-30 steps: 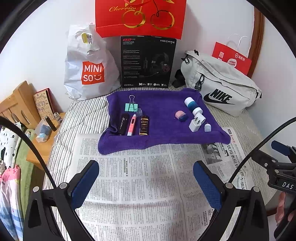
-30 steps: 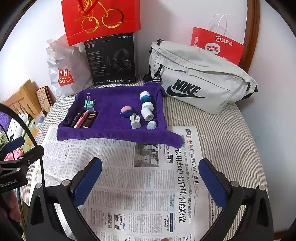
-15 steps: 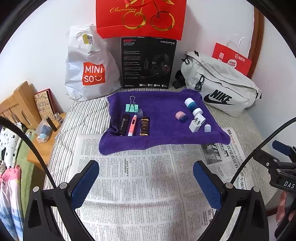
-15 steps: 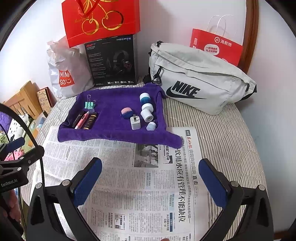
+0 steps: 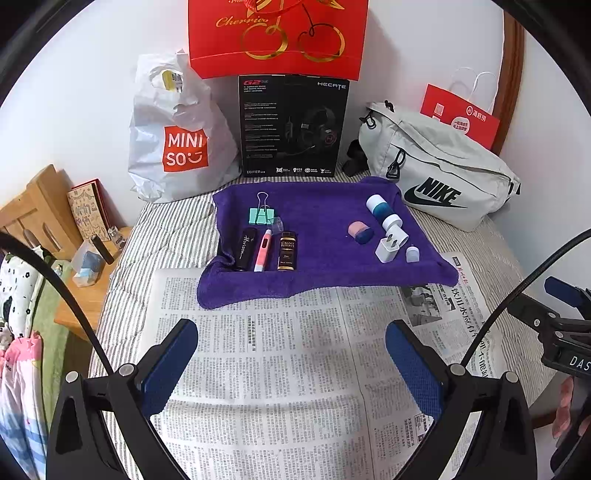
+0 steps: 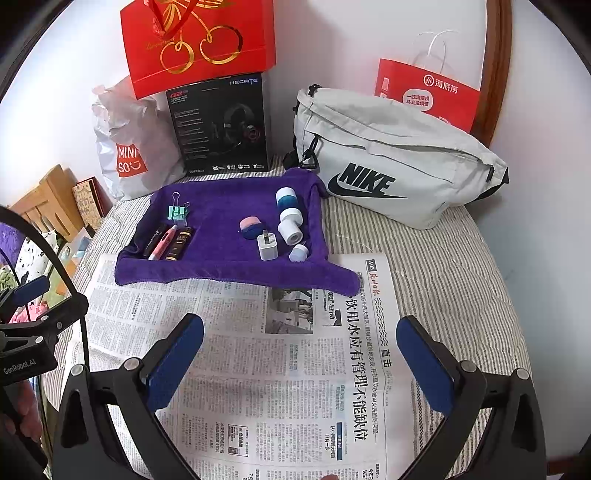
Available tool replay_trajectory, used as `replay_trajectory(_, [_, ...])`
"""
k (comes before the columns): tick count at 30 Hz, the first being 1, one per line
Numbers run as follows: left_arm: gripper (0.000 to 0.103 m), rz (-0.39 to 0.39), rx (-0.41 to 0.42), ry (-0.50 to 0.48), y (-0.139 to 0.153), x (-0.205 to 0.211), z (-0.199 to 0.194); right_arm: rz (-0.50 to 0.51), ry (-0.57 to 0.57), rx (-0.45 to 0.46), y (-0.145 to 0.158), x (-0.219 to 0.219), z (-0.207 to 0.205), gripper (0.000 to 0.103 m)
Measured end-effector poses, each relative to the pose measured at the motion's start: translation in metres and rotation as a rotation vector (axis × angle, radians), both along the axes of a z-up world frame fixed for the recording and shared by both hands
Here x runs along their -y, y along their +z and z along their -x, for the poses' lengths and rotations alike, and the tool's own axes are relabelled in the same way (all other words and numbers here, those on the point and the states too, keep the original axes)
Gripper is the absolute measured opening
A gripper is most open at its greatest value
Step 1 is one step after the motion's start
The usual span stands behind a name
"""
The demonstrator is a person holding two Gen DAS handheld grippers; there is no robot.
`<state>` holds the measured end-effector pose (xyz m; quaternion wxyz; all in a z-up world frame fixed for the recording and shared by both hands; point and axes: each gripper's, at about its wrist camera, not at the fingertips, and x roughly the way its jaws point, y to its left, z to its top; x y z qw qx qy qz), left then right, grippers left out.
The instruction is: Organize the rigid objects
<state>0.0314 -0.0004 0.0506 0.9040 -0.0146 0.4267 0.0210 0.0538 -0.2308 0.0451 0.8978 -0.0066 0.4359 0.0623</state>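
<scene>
Your two grippers hang over a striped bed (image 5: 170, 236) spread with newspaper (image 5: 280, 369), nothing between the fingers of either. The left gripper (image 5: 291, 354) has its blue pads (image 5: 168, 363) spread wide above the newsprint; the right gripper (image 6: 301, 352) is equally splayed over the paper's right half, its own pads (image 6: 424, 363) clear of everything.

Against the wall behind stand a white Miniso bag (image 5: 173, 136), a black headset box (image 5: 291, 125) with a red cherry bag (image 5: 277, 33) on top, a grey Nike bag (image 5: 439, 173) and a small red bag (image 5: 461, 118).

The things you are sorting all lie on a purple towel (image 5: 321, 221), whose near edge overlaps the newspaper, well ahead of both grippers. On its left side: a green clip (image 5: 261, 214) at the back and, in front of it, a row of three lying side by side — a black tube (image 5: 246, 248), a pink pen (image 5: 262, 250) and a dark gold-lettered bottle (image 5: 287, 250). On the right side: a blue-and-white jar (image 5: 377, 207) at the back, a white cap (image 5: 392, 221) just before it, a pink-and-blue case (image 5: 360, 232) to their left, a white charger (image 5: 389, 246) near the front and a tiny pale cap (image 5: 412, 254) just beside it.

At the left frame edge, a wooden stand (image 5: 85, 295) sits beside the bed.
</scene>
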Motion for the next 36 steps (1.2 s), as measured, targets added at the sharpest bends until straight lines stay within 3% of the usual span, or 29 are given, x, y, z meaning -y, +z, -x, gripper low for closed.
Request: replay_trajectory(36, [0.103, 0.0, -0.002, -0.001, 0.0, 0.0008, 0.0009, 0.011, -0.01, -0.002, -0.0004, 0.0018, 0.0027, 0.103])
